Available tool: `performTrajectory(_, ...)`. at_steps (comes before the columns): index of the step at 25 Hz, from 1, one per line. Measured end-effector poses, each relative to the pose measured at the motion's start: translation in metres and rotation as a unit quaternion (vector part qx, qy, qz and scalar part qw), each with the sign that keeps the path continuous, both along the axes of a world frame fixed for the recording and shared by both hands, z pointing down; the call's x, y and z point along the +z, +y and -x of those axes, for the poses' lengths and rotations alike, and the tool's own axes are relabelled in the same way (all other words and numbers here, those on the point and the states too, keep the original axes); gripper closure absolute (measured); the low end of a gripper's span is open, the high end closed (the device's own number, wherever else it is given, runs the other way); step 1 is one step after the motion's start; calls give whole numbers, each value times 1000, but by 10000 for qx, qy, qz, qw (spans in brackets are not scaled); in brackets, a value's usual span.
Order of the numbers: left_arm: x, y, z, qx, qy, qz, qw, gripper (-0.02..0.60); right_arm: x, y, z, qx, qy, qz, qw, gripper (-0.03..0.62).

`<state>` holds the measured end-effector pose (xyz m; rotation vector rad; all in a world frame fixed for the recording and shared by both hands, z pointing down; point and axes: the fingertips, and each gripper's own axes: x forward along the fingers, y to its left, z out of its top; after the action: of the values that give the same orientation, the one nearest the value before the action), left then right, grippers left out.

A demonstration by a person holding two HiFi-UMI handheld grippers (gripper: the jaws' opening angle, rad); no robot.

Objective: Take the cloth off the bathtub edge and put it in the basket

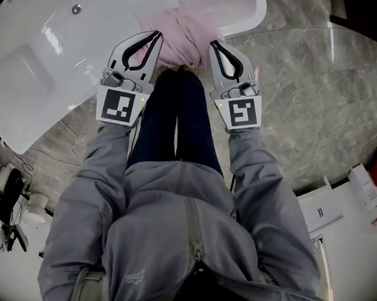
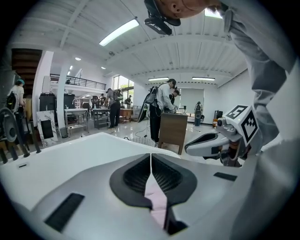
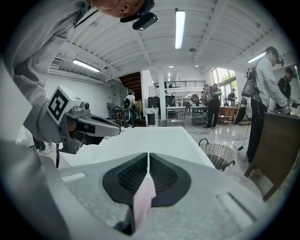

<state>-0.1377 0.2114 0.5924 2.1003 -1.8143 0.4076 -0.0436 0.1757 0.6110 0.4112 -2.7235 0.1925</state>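
The pink cloth (image 1: pixel 181 39) hangs bunched between my two grippers, over the white bathtub's (image 1: pixel 66 52) rim. My left gripper (image 1: pixel 157 35) is shut on the cloth's left part; a pink strip (image 2: pixel 157 201) shows pinched between its dark pads. My right gripper (image 1: pixel 213 44) is shut on the right part, and a pink fold (image 3: pixel 143 201) hangs from its closed jaws. In the right gripper view the woven basket (image 3: pixel 219 154) stands on the floor beyond the tub's (image 3: pixel 159 140) far end. The same basket (image 2: pixel 140 139) shows small in the left gripper view.
Grey marble floor (image 1: pixel 310 91) surrounds the tub. A brown wooden cabinet (image 2: pixel 172 131) stands past the basket. A white unit (image 1: pixel 346 211) sits at lower right. Several people stand by tables in the hall behind. The holder's dark legs (image 1: pixel 174 119) are just below the cloth.
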Motion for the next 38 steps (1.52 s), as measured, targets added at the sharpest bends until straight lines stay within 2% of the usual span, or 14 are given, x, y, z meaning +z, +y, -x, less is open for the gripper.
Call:
performTrajectory(4,25,3,-4,100,154,179,9997,571,20,5,1,-78,44,200,9998,582)
performTrajectory(9,53,6,-3,100,279,504,9983,568,49,11,-6,13,369,508,9980,572)
performTrajectory(12,64,10,-5,213,387,721,9964,553,61,17,-11,22,513,750,9959,544)
performTrajectory(13,68,12,-6,242,449,809,9954,510,63,19,-13,27,535,810,9953,523)
performTrajectory(14,72,14,-7,271,513,905,9942,431,66,21,-14,31,563,877,9946,503)
performTrajectory(20,99,24,-12,526,607,1521,9851,329,92,29,-27,9,901,1309,9873,314)
performTrajectory(28,129,40,-17,819,554,2151,9716,248,133,42,-43,-130,1467,1484,9779,158)
performTrajectory(34,143,45,-20,1094,444,2443,9625,219,162,46,-43,-91,1788,1639,9701,145)
performTrajectory(38,151,47,-23,1222,548,2716,9531,210,174,48,-37,-195,1898,1685,9671,145)
